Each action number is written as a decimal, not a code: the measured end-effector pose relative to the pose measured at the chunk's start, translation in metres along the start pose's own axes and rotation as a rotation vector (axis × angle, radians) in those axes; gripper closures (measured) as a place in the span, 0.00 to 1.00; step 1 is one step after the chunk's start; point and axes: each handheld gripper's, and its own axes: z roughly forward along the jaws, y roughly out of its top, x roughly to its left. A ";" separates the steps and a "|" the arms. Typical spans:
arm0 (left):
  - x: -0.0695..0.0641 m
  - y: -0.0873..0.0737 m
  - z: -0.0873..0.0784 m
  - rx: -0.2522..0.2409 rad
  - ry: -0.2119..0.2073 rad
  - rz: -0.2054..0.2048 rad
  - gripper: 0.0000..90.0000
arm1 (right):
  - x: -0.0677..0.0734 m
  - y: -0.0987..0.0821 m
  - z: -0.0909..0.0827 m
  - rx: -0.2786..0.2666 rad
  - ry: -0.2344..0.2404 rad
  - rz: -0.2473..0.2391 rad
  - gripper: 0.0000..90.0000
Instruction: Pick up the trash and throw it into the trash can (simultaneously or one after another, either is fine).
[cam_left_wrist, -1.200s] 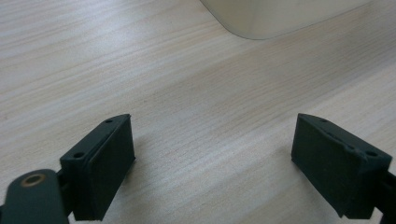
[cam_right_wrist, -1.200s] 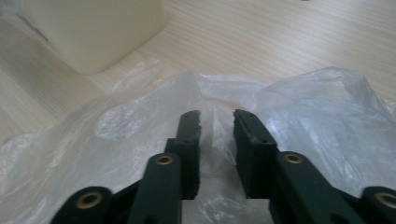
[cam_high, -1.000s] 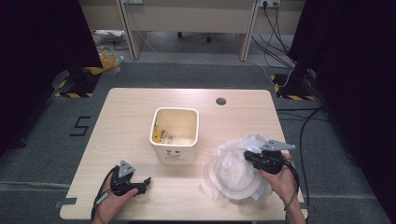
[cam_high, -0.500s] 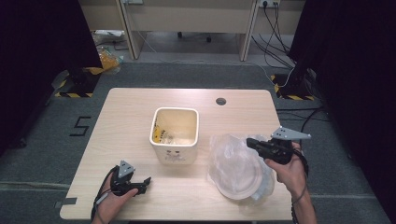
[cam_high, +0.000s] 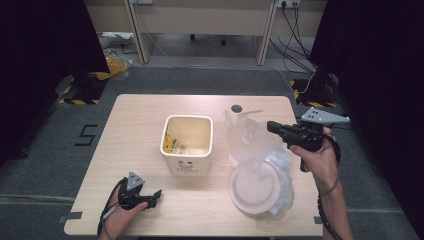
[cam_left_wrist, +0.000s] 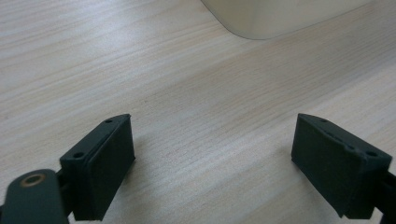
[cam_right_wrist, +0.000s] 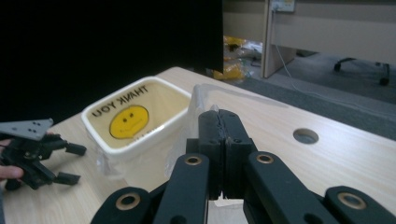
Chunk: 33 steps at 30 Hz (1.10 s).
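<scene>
Two grippers noted: our right gripper (cam_high: 270, 126) clenches the plastic bag (cam_high: 250, 137), bin (cam_high: 187, 143) at nine o'clock; left gripper (cam_high: 156, 196) released.

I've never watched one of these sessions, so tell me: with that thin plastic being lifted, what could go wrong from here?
1. The right gripper pinches just an edge of the clear plastic bag; the film could slip out or tear.
2. The bag's lower part drapes around the round plate, so lifting further might drag or tip it.
3. The hanging film is close to the white bin and could snag its rim. The left gripper rests open on the table, steadying nothing.
</scene>
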 end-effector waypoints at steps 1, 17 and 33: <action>0.000 0.000 0.000 0.000 0.000 0.000 0.14 | 0.000 0.000 0.000 0.000 0.000 0.000 0.99; 0.000 0.000 0.000 0.000 0.001 0.001 0.14 | 0.020 0.057 0.026 -0.053 0.104 -0.036 0.99; 0.000 0.000 0.000 0.002 0.000 0.003 0.14 | 0.044 0.102 0.085 -0.059 0.186 -0.044 1.00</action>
